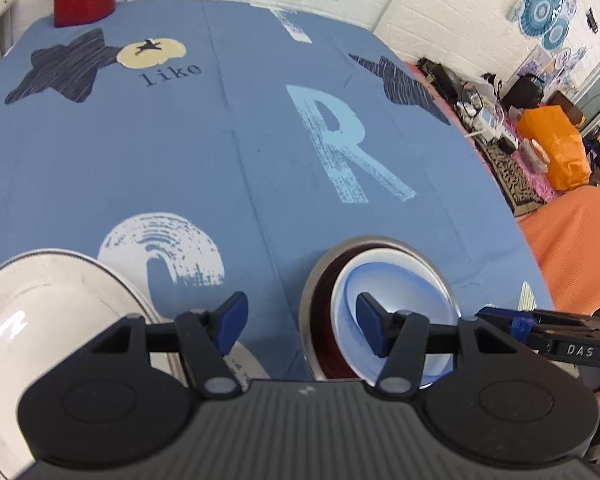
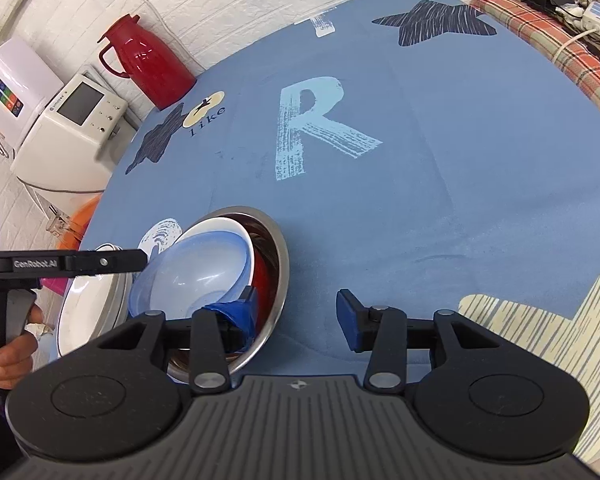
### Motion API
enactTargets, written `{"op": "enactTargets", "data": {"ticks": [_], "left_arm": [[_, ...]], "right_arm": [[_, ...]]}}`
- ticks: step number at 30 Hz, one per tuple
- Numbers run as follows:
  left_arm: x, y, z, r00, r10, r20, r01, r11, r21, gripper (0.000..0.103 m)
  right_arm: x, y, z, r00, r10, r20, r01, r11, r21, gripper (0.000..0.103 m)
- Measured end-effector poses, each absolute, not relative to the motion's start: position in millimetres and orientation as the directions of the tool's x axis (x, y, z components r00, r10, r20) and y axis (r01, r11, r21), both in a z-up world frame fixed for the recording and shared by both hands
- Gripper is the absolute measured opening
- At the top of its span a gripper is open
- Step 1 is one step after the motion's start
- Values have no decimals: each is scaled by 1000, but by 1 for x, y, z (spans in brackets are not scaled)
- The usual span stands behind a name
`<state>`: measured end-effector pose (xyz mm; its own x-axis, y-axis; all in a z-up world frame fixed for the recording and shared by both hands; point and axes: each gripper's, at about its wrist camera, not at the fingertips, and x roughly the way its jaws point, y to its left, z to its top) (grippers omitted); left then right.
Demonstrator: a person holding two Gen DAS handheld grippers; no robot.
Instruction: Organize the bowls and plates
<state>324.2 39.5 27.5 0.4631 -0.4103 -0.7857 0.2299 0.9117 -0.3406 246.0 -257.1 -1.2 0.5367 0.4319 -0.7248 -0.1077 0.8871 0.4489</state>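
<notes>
A steel bowl sits on the blue tablecloth with a red bowl, a white bowl and a pale blue translucent bowl nested in it. My right gripper is open and straddles the steel bowl's right wall, one finger inside and one outside. A white plate lies to the left of the steel bowl. My left gripper hangs open over the cloth between the plate and the bowls, holding nothing.
A red thermos jug stands at the table's far edge, with white appliances beyond it. An orange cloth and a cluttered side table lie off the right edge. A hand grips the left tool.
</notes>
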Motion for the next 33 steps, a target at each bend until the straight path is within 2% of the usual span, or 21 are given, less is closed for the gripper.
{"op": "enactTargets", "data": {"ticks": [3,10,27,33], "left_arm": [[319,48,38,473,-407,-781,248,912,-325,59],[316,39,28,399,-369,-840,327,913,-245,59],[336,24,-11,332,-332,-883,290,927,-239,59],[338,27,-12,345,-338,-876,290,926,-244,59]], "right_arm": [[243,-257,-1,524,429,-736,-112,891,440,28],[246,-250,4,494,398,-773,-131,913,386,29],[276,-219,-12,433,301,-850,-147,954,263,31],[279,-219,-20,438,291,-851,-117,957,267,37]]}}
